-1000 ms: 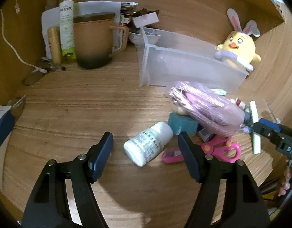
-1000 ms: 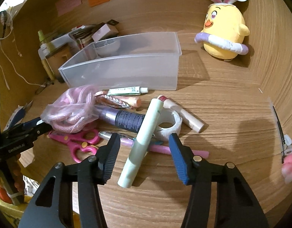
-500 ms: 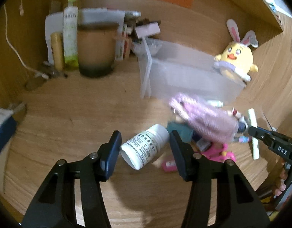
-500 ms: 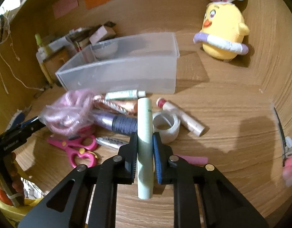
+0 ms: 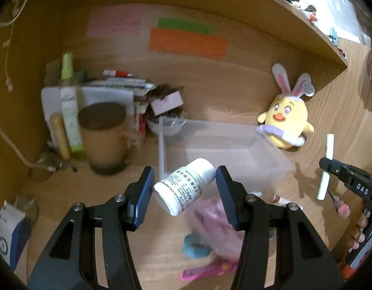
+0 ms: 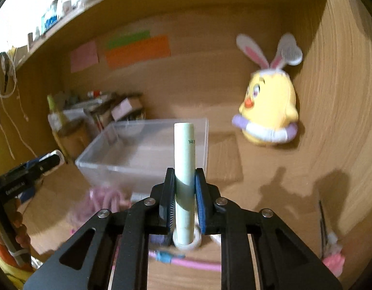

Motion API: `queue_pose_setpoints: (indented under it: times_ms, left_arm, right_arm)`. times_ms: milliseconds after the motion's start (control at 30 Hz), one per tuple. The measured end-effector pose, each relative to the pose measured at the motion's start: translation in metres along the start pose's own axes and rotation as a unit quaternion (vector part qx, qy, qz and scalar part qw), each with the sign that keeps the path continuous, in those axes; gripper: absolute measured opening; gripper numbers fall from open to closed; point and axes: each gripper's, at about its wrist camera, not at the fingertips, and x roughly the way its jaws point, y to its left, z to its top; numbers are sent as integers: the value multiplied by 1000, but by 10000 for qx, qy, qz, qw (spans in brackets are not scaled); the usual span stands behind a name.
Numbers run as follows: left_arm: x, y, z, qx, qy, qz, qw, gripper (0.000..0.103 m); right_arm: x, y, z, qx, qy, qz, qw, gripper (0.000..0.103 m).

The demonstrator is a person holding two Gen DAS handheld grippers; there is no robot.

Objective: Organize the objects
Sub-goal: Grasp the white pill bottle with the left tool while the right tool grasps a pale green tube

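In the left wrist view, our left gripper [image 5: 184,188] fills the lower centre of the frame, its two blue-padded jaws pressed on a white pill bottle [image 5: 185,189] that sits tilted between them, cap toward the upper right, lifted clear of the wooden desk [image 5: 65,207]. Just behind the bottle, at mid-frame, stands the clear plastic bin [image 5: 224,154], open on top. Below the bottle, a blurred pink bundle [image 5: 215,227] lies on the desk beside a teal round piece [image 5: 196,245] and pink scissors [image 5: 205,269] at the bottom edge. At the left of the frame we see a brown mug [image 5: 105,137] with a tall green-capped bottle [image 5: 69,111] next to it. A yellow chick plush [image 5: 286,120] with rabbit ears sits at the right. At the far right edge, our right gripper [image 5: 327,166] appears from the side, holding a pale green tube [image 5: 326,166] upright in the air.

In the right wrist view, our right gripper [image 6: 184,193] sits at lower centre, jaws narrow and clamped on the pale green tube [image 6: 184,159], which points up toward the frame's middle, in front of the clear plastic bin [image 6: 137,159]. Under the jaws, a white tape roll [image 6: 188,241] and a pink pen [image 6: 186,262] rest on the desk [image 6: 270,181]. The chick plush [image 6: 270,111] sits at the upper right, the pink bundle [image 6: 98,200] at the lower left.
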Motion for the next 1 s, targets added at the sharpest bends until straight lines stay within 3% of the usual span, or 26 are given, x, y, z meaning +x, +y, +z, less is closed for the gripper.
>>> queue_pose_setpoints:
  times_ms: [167,333,667,1000]
  left_arm:
    - [18,-12,25,69,33,-378,9993,52]
    - [42,-19,44,215,148,-349,9991,52]
    - [111,-17,35,294,882,-42,9957,52]
    - [134,-23,20,385,1368,-132,9898,52]
  right_arm:
    - [12,7,26,-91,-137,67,9998,14]
    - [34,11,44,-246,-134,-9,9996,14]
    - [122,19,47,-582,730,97,9956,14]
    - [169,35,23,-967,1479,206,9841,14]
